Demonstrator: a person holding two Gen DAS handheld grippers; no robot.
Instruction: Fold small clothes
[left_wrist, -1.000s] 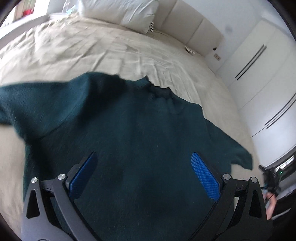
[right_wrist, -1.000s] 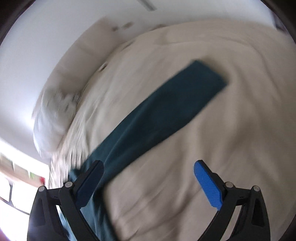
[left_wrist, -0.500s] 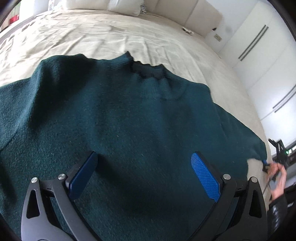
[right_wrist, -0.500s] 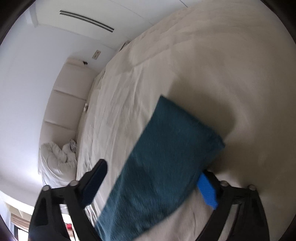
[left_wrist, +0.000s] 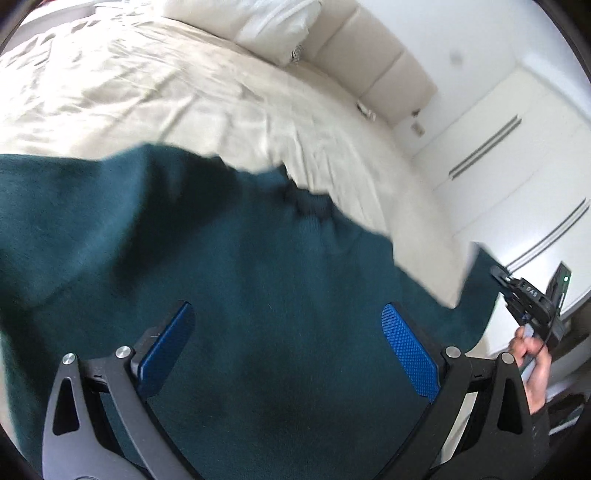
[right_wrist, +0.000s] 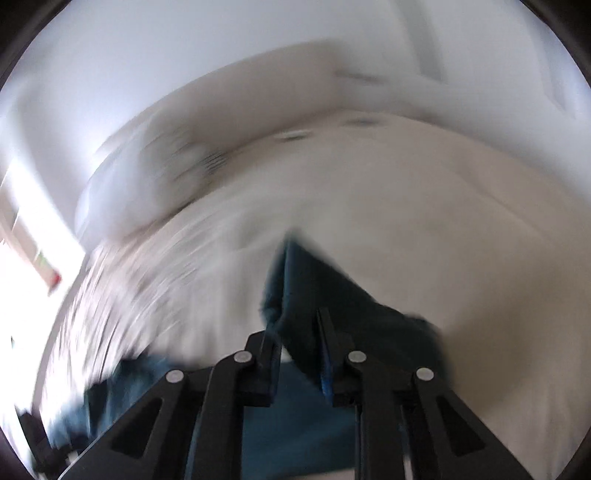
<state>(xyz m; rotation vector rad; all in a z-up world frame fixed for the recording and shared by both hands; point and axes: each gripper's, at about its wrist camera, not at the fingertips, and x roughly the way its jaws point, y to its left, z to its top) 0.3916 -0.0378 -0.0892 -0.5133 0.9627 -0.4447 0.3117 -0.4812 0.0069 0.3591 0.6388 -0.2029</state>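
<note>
- We have a dark green sweater lying flat on the bed. Its neck points toward the pillow and the headboard.
- One sleeve runs out to the right side, near the edge of the bed.
- Our right gripper has just been closing, and the end of that sleeve is between its jaws. The jaws now stand close together and pinch the cloth.
- In the left wrist view we see that gripper far off at the right, with our hand on its handle, at the sleeve end.
- Our left gripper hangs over the body of the sweater. Its blue pads are wide apart and hold nothing.
- We think the step now is to fold the right sleeve in over the body.
- To do it well, we should lift the sleeve only a little, so the rest of the sweater does not slide.
- We should bring the sleeve straight across, and lay it down flat with no twist.
- The right wrist view is blurry, so we cannot tell how deep the cloth sits in the jaws. A thin pinch may slip, so we go slowly.
- The left gripper could press down on the body near the shoulder to keep it in place.
- Knit cloth is soft and stretchy, so we should not tug hard.
</note>
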